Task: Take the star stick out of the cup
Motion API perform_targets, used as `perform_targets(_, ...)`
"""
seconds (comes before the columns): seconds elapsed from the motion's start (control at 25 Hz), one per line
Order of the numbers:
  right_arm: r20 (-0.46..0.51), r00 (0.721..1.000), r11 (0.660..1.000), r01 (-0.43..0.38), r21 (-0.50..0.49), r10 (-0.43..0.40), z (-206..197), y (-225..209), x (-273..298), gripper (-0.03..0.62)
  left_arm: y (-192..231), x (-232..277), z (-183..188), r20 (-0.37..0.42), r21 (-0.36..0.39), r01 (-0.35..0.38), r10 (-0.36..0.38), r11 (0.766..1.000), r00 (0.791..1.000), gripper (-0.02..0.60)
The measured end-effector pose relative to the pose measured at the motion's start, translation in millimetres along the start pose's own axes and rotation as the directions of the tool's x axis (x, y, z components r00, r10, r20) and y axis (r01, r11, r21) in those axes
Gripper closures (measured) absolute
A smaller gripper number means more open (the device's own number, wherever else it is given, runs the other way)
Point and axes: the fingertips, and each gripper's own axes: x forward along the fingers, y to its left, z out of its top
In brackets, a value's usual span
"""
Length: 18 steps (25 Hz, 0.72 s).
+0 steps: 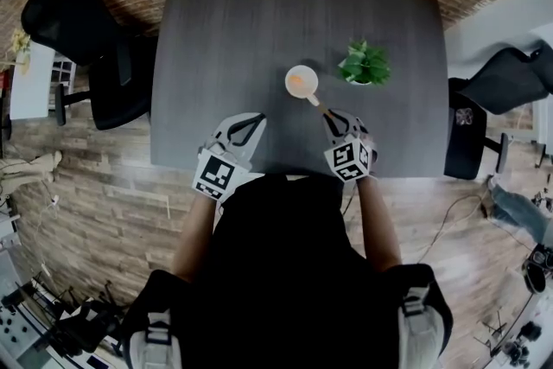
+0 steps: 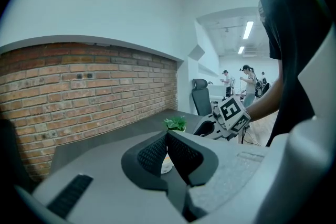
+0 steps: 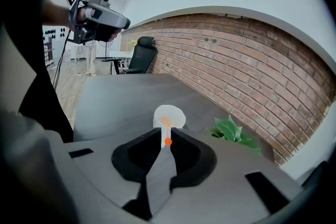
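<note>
Fingers [image 3: 185,150] of right gripper [image 3: 167,136] pinch star stick [image 3: 166,124] in cup [image 3: 177,115].

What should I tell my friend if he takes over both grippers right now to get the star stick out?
Left gripper: jaws together, empty, held near the table's front edge.
Right gripper: jaws closed on the orange-tipped near end of the star stick.
White cup: stands on the table beside the small potted plant. The stick's other, orange end is inside it.
Done: the stick is gripped.
Left: draw the stick up and out of the cup. Go slowly, since the light cup may tip or drag along.
</note>
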Motion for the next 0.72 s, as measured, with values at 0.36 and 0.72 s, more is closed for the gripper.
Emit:
perform_targets(0.36,-0.007,1.000,1.000,0.001,0.007,0.000,-3.7,-1.7,8.8,0.545,0.7,-1.6,-7.8,-0.023,-0.043,-0.010,0.009,0.999,1.000,0.580)
perform_targets(0.72,-0.024,1.000,1.000,0.002,0.002,-0.002,-6.3,-3.6,10.8,0.568,0.6,-1.1,-4.2,-0.019,-0.045,-0.012,0.011,0.999,1.000,0.580)
